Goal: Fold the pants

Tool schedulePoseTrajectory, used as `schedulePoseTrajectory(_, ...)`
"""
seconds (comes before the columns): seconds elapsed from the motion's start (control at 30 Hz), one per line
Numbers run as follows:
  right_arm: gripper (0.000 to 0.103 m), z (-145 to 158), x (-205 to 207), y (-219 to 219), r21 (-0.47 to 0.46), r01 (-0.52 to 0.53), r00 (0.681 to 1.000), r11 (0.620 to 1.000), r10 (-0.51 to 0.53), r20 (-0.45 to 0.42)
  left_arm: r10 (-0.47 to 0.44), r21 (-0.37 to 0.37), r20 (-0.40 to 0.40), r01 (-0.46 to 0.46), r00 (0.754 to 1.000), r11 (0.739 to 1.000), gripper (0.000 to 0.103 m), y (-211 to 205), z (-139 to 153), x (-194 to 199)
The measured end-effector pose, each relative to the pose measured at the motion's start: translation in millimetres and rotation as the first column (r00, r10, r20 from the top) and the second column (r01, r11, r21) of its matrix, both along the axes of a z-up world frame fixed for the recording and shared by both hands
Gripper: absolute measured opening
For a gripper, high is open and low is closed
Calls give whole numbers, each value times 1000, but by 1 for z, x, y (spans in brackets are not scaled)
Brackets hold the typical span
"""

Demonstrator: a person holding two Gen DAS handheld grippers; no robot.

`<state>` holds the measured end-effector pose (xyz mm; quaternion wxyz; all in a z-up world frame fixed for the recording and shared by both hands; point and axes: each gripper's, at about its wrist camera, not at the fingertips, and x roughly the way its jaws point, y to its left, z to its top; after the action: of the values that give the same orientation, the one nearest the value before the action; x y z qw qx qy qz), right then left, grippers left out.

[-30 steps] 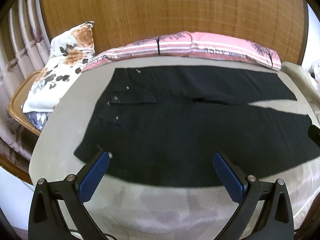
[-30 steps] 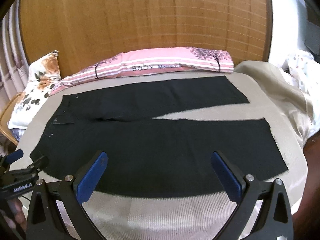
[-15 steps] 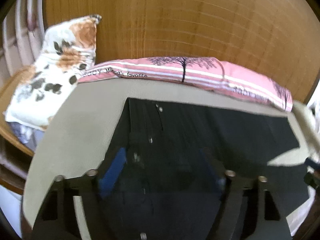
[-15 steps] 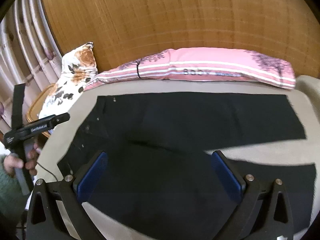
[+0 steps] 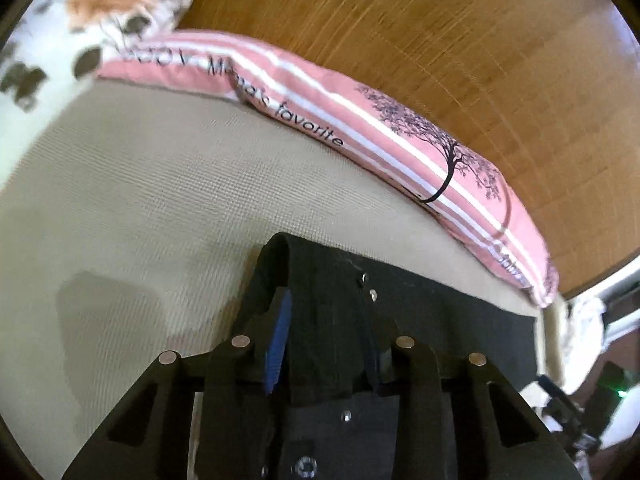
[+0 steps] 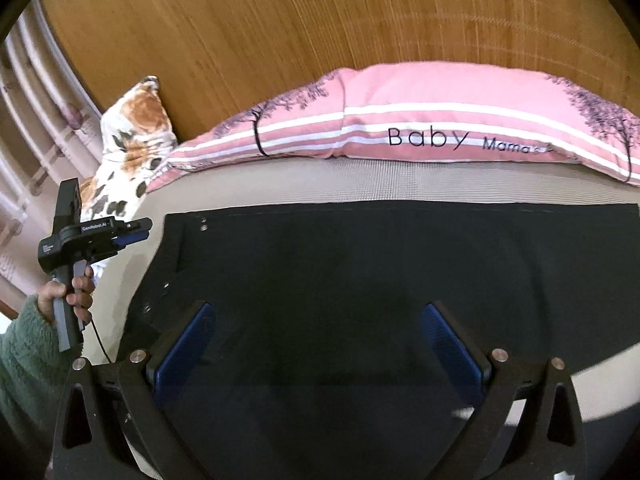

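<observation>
My left fingers (image 5: 324, 340) have just been closing and pinch the pants (image 6: 380, 280) waistband; right fingers (image 6: 320, 356) spread above them. Pants lie across the bed (image 5: 140, 184) toward its far edge; a shallow pinch could slip

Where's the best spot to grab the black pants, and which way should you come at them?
Probably the far waistband corner of the black pants, by the two shiny studs. The pants lie flat, so only the edges offer a pinch. Come in low from the left over the bed cover, sliding one finger beneath.
</observation>
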<state>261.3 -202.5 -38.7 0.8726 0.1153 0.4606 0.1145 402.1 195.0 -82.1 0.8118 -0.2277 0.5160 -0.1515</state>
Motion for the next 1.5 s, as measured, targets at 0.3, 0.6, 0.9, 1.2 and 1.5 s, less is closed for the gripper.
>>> schedulePoseTrajectory(0.3, 103, -24, 45, 6, 21, -30, 999, 999, 30, -29, -62, -53, -41, 60, 997, 997, 21, -3, -27, 22)
schedulePoseTrajectory(0.6, 103, -39, 82, 1, 43, -202, 977, 978, 205, -63, -119, -53, -22, 118, 993, 992, 20, -19, -30, 45)
schedulePoseTrajectory(0.9, 102, -54, 139, -14, -6, -443, 886, 896, 437, -155, 28, -139, 70, -18, 997, 990, 9, -9, -19, 19)
schedulePoseTrajectory(1.2, 86, -56, 191, -27, 156, -651, 716, 743, 669, -197, 1, -191, 275, 53, 961, 980, 8, -15, 40, -24)
schedulePoseTrajectory(1.5, 64, -76, 203, -39, 261, -753, 546, 604, 795, -265, 12, -170, 279, 37, 960, 985, 8, -9, 47, -34)
